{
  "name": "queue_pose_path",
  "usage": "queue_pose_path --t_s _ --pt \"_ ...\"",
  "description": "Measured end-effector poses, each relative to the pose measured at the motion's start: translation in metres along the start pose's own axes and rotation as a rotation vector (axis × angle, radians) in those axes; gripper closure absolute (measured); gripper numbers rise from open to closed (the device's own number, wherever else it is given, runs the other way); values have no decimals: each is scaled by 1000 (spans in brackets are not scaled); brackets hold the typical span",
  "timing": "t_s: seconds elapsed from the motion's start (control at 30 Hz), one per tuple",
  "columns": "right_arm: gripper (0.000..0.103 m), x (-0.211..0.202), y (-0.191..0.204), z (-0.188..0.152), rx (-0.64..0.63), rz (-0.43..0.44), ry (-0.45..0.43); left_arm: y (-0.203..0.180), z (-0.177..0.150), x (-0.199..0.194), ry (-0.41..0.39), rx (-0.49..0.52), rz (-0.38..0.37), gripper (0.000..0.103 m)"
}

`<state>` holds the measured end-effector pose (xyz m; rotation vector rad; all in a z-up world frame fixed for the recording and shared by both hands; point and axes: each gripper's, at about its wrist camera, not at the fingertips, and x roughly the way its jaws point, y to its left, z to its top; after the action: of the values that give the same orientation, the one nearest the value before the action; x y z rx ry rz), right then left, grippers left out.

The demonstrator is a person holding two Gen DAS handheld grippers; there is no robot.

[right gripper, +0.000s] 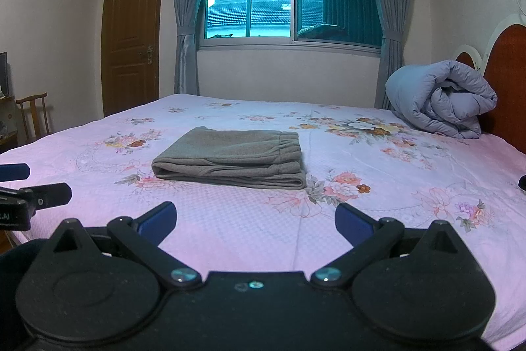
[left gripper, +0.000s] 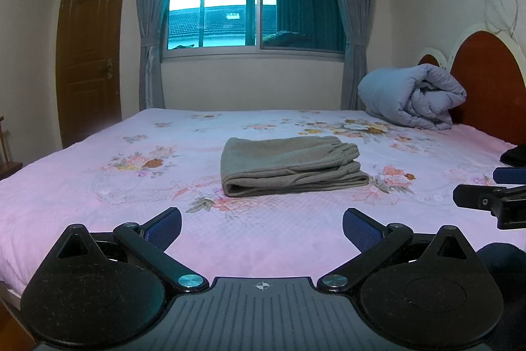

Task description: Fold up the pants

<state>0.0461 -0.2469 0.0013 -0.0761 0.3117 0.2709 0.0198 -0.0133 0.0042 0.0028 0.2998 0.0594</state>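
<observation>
Left wrist: tool wide open, empty.

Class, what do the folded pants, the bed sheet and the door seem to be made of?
Folded pants: likely soft knit or fleece; matte grey-brown, thick rounded folds, gathered waistband.
Bed sheet: probably woven cotton; matte pink, floral print, fine checked texture.
Door: seemingly varnished wood; brown raised panels, slight sheen.

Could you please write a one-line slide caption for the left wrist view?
Open left gripper faces grey pants lying folded on the floral bed.
</observation>
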Motion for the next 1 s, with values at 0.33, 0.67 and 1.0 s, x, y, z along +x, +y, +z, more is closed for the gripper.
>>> queue_pose_path --t_s 0.33,0.67,1.0 --pt "6 0 0 0 1 0 0 1 0 1 -2 7 -7 0" --pt "6 -1 -1 0 2 0 2 3 0 1 -3 10 -9 0" --pt "6 -1 -2 0 3 0 4 8 0 -1 -26 13 -22 0"
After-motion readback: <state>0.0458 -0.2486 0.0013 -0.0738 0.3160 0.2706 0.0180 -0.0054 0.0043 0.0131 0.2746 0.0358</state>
